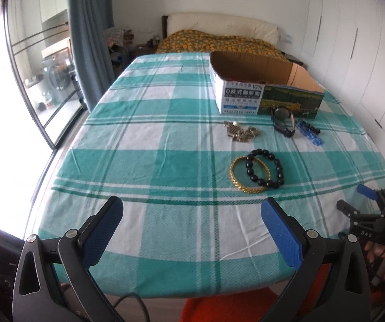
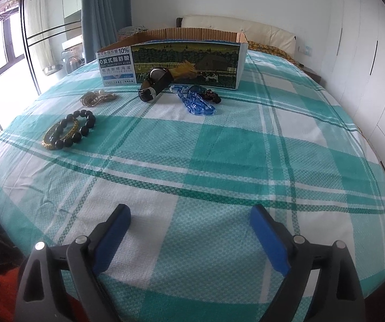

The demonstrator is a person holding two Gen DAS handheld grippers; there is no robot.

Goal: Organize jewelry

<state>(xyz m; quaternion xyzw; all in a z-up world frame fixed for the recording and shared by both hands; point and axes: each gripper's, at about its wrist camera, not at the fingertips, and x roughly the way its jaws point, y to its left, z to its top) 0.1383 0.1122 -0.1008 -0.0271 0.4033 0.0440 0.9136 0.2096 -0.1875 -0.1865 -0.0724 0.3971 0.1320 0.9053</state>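
Left claw (image 1: pixel 192 212) & right claw (image 2: pixel 190 220): both wide open, hold nothing, above checked cloth (image 1: pixel 165 161). Box (image 1: pixel 262 86) long axis left-right; inside hidden. Watch (image 2: pixel 156 83) leans on box front. Blue beads (image 2: pixel 196 102) beside. Black bracelet (image 1: pixel 263 167) overlaps gold bangle (image 1: pixel 236 178). Chain heap (image 1: pixel 239 132) hard to make out.

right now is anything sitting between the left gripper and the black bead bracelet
Nothing visible. The open left gripper faces bare checked tablecloth up to the black bead bracelet. That bracelet overlaps the gold bangle, so closing on one may catch both.
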